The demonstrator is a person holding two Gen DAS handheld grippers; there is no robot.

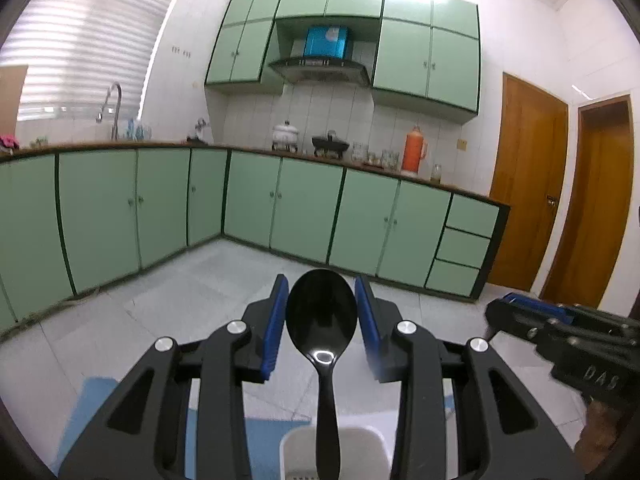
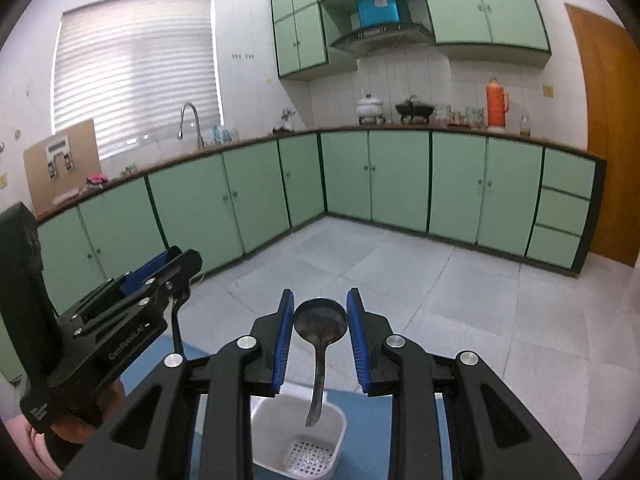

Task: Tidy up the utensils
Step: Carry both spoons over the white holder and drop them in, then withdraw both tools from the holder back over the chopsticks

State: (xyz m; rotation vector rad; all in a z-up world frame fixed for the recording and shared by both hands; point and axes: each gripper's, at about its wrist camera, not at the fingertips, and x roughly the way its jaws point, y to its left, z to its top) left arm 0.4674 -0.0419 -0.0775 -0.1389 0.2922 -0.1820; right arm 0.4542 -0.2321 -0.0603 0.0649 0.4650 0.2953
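In the left wrist view a glossy black spoon [image 1: 322, 328] stands upright between the blue pads of my left gripper [image 1: 322, 292], bowl up, its handle reaching down into a white holder [image 1: 294, 446]. The jaws stand apart from the spoon. In the right wrist view a dark ladle [image 2: 320, 324] stands upright between the pads of my right gripper [image 2: 319, 304], its handle hanging over the white perforated holder [image 2: 298, 440]. The pads do not touch it. The left gripper [image 2: 160, 268] also shows at the left of the right wrist view, with the spoon handle hanging below it.
The holder sits on a blue mat [image 2: 368, 432]. Beyond lies a grey tiled floor [image 2: 400, 272], green base cabinets [image 2: 260, 196], a counter with an orange thermos [image 2: 496, 102], pots and a faucet [image 2: 190, 120]. Wooden doors [image 1: 528, 184] stand at right.
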